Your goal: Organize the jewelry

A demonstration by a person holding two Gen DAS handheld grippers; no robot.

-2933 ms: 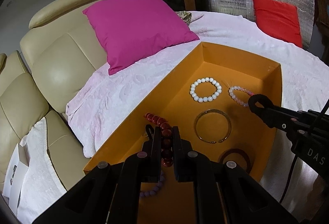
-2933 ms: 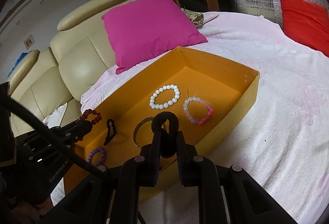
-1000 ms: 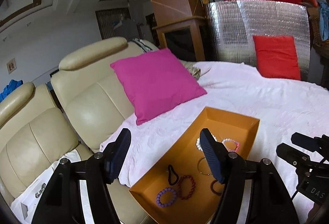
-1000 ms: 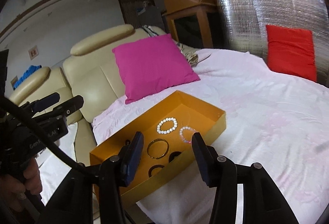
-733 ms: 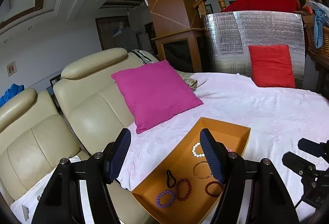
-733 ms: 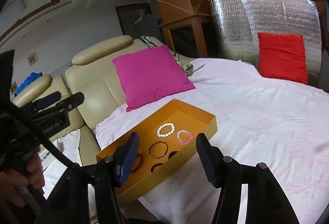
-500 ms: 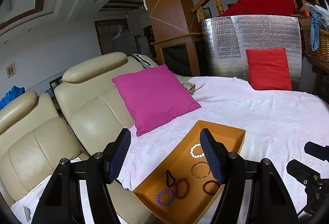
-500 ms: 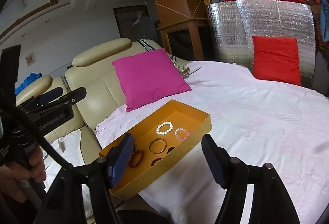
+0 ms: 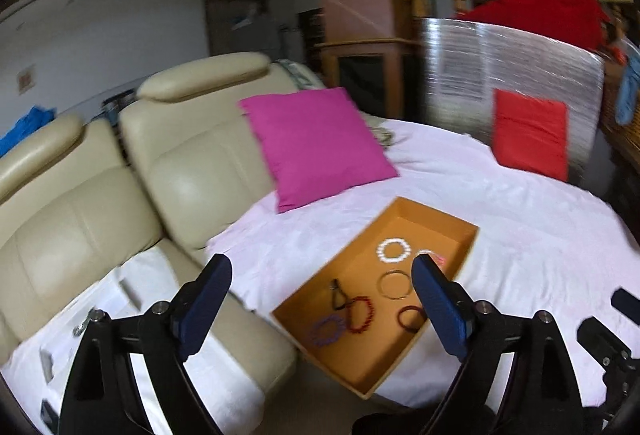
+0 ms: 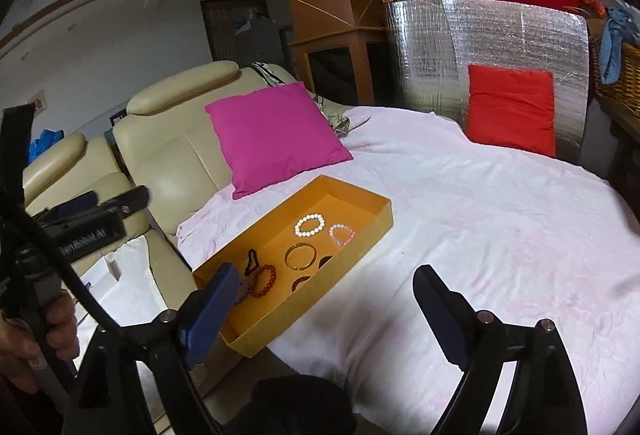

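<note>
An orange tray (image 9: 440, 221) lies on the white bedspread. It holds a white bead bracelet (image 9: 394, 250), a metal bangle (image 9: 395, 285), a red bead bracelet (image 9: 362, 315), a purple bead bracelet (image 9: 326, 331), a dark red bangle (image 9: 410, 317) and a black hair tie (image 9: 338, 295). In the right wrist view the tray (image 10: 360, 195) also shows a pink bracelet (image 10: 342, 234). My left gripper (image 9: 320, 261) hangs well back from the tray, its jaws opening, with nothing between them. My right gripper (image 10: 325, 272) is likewise back, its jaws opening and empty.
A magenta cushion (image 9: 316, 143) leans on a cream leather sofa (image 9: 192, 163) left of the bed. A red cushion (image 10: 510, 109) stands against a silver foil panel (image 10: 480, 35) at the back. A person's hand (image 10: 36, 339) holds the left gripper's handle.
Both grippers let go of the red bead bracelet and the dark ring, which now lie in the tray. They drew back and up, and their jaws spread wider.
</note>
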